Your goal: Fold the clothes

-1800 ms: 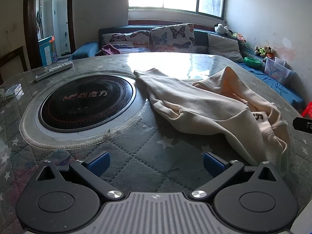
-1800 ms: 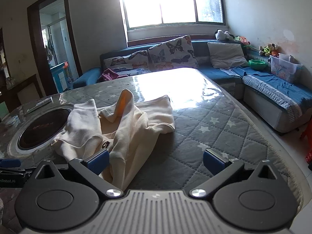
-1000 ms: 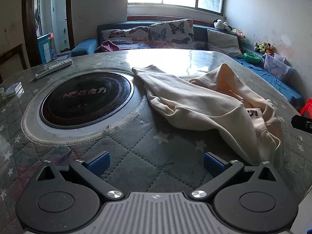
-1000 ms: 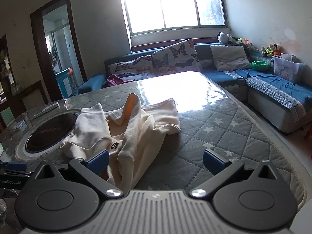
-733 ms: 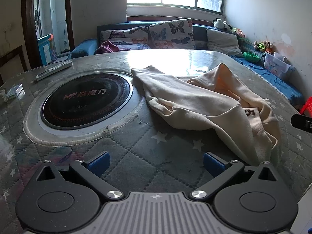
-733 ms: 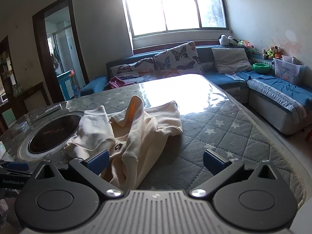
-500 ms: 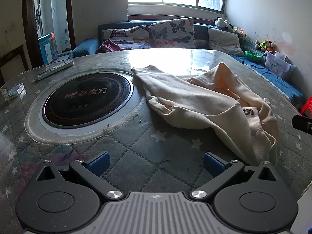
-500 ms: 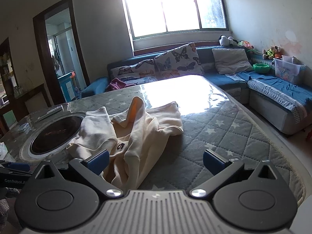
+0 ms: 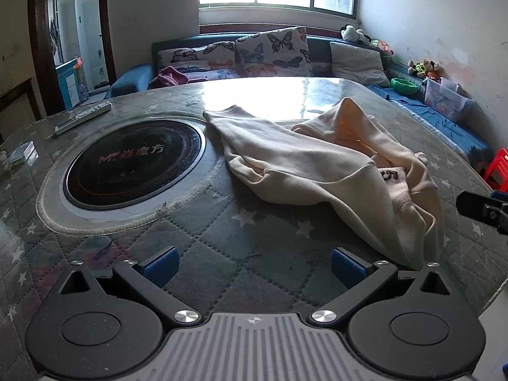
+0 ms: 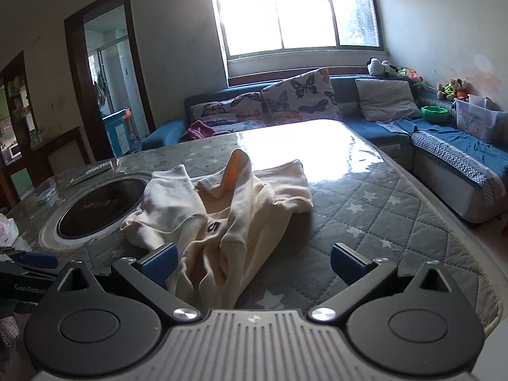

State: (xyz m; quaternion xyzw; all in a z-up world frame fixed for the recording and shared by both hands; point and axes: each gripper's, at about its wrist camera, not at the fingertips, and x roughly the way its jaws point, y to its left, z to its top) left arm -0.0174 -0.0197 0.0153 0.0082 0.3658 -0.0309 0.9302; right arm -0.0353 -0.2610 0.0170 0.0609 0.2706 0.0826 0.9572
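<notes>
A cream garment (image 9: 320, 165) with a dark "5" mark lies crumpled on the grey star-quilted table (image 9: 222, 238). It also shows in the right wrist view (image 10: 228, 219). My left gripper (image 9: 252, 265) is open and empty, above the table's near edge, left of the garment's near end. My right gripper (image 10: 252, 262) is open and empty, with the garment's near end between its fingers but not gripped. The right gripper's tip shows at the right edge of the left wrist view (image 9: 482, 209).
A round black hotplate (image 9: 133, 162) is set into the table left of the garment. A remote (image 9: 84, 117) and a small pack (image 9: 20, 154) lie at the far left. A blue sofa (image 10: 444, 149) with cushions runs behind and along the right.
Both grippers have risen and tilted a little, so the garment sits lower and nearer in each view. The garment has not moved. Both stay open.
</notes>
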